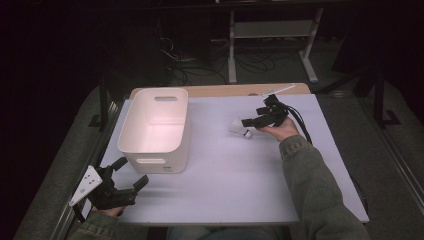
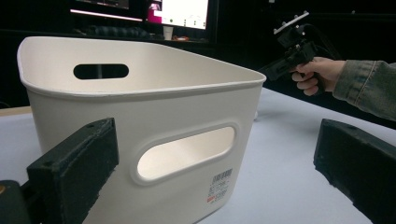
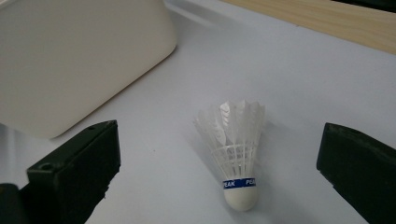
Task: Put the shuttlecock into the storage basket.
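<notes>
- The shuttlecock (image 3: 237, 154) lies on the white table (image 1: 225, 170), cork end toward the right gripper's camera, feathers pointing away. In the high view it sits at about 3 o'clock from the white bin (image 1: 155, 127), well apart from it.
- The right gripper (image 1: 251, 121) hovers just beside the shuttlecock with its jaws spread wide. In the right gripper view the shuttlecock lies between the two black pads, and neither pad touches it.
- The left gripper (image 1: 131, 173) rests near the table's front edge, at about 7 o'clock from the bin. Its jaws are open and hold nothing; its own view looks at the bin's near wall and handle slot.
- What shows of the bin's inside looks empty.
- Judging by this, the work is at an early stage: the shuttlecock is not gripped, and if it is meant for the bin, the grasp, the carry and the drop all remain.
</notes>
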Action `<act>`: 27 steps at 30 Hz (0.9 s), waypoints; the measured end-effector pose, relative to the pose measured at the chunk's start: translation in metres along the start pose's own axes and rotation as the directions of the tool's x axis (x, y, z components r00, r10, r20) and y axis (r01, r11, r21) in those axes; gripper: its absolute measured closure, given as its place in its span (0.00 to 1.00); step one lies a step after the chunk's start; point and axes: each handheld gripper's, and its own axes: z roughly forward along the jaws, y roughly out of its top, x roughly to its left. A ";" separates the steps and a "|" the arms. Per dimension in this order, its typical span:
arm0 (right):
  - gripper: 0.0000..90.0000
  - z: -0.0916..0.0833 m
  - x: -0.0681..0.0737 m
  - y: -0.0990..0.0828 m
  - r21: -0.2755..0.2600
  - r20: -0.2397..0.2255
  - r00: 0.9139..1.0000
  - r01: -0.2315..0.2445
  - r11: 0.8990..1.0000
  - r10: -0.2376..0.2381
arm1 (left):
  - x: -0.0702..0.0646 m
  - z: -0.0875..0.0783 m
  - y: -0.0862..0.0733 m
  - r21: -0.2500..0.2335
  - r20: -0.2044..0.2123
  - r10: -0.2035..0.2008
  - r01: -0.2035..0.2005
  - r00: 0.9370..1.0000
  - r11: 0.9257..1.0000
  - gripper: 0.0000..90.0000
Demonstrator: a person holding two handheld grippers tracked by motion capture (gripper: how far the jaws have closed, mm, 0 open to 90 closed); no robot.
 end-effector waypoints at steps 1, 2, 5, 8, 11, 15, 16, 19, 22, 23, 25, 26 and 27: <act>0.00 0.000 -0.001 0.000 0.001 -0.006 1.000 0.002 1.000 -0.002 | 0.000 0.000 0.000 0.000 -0.001 -0.001 0.001 1.000 1.000 0.00; 0.00 0.001 -0.002 0.000 0.005 -0.009 1.000 -0.002 1.000 0.002 | 0.000 0.000 0.000 0.001 0.000 -0.002 0.002 1.000 1.000 0.00; 0.00 0.004 -0.008 -0.001 0.021 -0.013 1.000 -0.009 1.000 0.010 | 0.000 0.000 0.000 0.002 0.000 0.002 -0.002 1.000 1.000 0.00; 0.01 0.009 -0.014 -0.003 0.052 -0.030 0.999 -0.016 0.998 0.018 | 0.000 0.000 0.000 0.000 0.001 0.002 -0.002 1.000 1.000 0.00; 0.03 0.012 -0.018 -0.005 0.075 -0.035 0.999 -0.021 0.997 0.024 | 0.000 0.000 0.000 -0.001 0.000 0.001 -0.001 1.000 1.000 0.00; 0.04 0.016 -0.022 -0.005 0.099 -0.042 0.999 -0.018 0.995 0.022 | 0.000 0.000 0.000 0.000 0.001 0.004 -0.004 1.000 1.000 0.00; 0.04 0.017 -0.022 -0.005 0.105 -0.040 0.999 -0.015 0.994 0.019 | 0.000 0.000 0.000 0.000 0.002 0.005 -0.005 1.000 1.000 0.00; 0.05 0.019 -0.024 -0.003 0.113 -0.050 0.998 -0.020 0.993 0.026 | 0.000 0.000 0.000 0.001 0.002 0.005 -0.005 1.000 1.000 0.00; 0.06 0.021 -0.026 -0.003 0.118 -0.055 0.998 -0.018 0.993 0.025 | 0.000 0.000 0.000 0.001 0.002 0.006 -0.006 1.000 1.000 0.00; 0.06 0.022 -0.026 -0.003 0.120 -0.057 0.998 -0.021 0.993 0.028 | 0.000 0.000 0.000 0.000 0.002 0.005 -0.005 1.000 1.000 0.00; 0.06 0.025 -0.027 -0.004 0.125 -0.057 0.998 -0.022 0.992 0.029 | 0.000 0.000 0.000 -0.003 0.002 -0.002 0.002 1.000 1.000 0.00; 0.06 0.026 -0.028 -0.005 0.132 -0.056 0.998 -0.017 0.991 0.025 | 0.000 0.000 0.000 -0.002 0.002 -0.001 0.001 1.000 1.000 0.00; 0.07 0.028 -0.028 -0.005 0.138 -0.054 0.998 -0.016 0.990 0.024 | 0.000 0.000 0.000 -0.004 0.003 -0.002 0.002 1.000 1.000 0.00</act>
